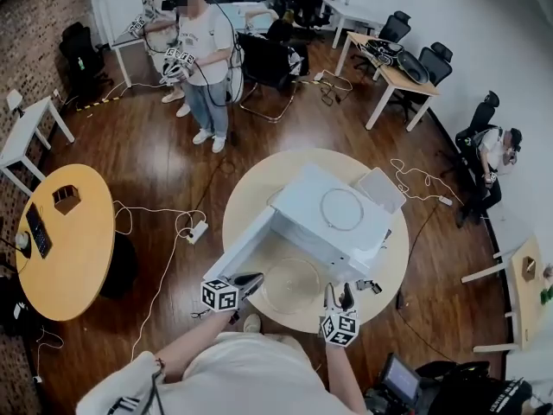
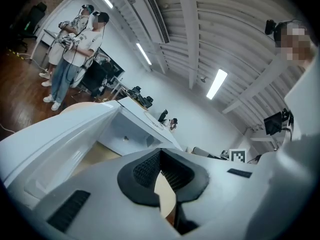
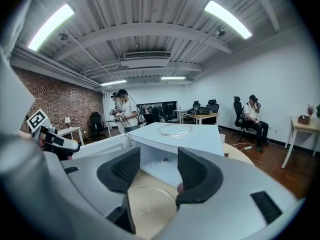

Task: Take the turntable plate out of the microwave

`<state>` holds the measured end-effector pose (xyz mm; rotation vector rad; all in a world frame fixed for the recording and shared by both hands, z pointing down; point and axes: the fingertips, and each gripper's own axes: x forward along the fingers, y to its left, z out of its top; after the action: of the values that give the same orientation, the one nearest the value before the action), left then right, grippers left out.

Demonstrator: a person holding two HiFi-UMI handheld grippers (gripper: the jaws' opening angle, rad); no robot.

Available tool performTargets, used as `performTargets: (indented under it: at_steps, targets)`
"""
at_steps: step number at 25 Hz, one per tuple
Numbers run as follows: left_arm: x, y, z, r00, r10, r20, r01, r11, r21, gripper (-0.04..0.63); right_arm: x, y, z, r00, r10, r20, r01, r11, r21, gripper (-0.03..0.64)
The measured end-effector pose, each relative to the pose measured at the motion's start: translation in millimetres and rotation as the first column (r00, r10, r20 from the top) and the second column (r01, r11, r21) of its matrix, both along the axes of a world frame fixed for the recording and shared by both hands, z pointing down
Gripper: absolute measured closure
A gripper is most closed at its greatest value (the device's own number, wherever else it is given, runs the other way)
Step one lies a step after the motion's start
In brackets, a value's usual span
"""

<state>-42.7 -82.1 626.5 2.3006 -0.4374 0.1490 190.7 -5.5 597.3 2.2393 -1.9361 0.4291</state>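
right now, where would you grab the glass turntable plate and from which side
The glass turntable plate lies flat on the round table in front of the open microwave; a thin disc, so only its rim offers a hold. Probably take the near rim from the person's side, with the open right gripper.

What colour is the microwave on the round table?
White. The microwave shows best in the head view.

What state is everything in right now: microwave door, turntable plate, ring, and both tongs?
Microwave door: swung open.
Turntable plate: out, lying flat on the table.
Ring: resting on the microwave's top.
Left tongs: shut, nothing visible between them.
Right tongs: open, empty.
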Motion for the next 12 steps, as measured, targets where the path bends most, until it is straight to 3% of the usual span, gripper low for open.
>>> performTargets:
  at_steps: [5, 12]
  targets:
    - [-7.2, 13.1, -4.6, 1.000, 0.013, 0.006, -0.013, 1.000, 0.015, 0.584, -9.5, 12.4, -2.3, 1.000, -0.006, 0.023, 0.006, 1.000, 0.013, 0.382]
    - [-15.4, 25.7, -7.4, 0.999, -0.041, 0.000, 0.041, 0.999, -0.013, 0.586, -10.0, 43.0, -2.5, 0.999, -0.023, 0.024, 0.022, 1.000, 0.012, 0.383]
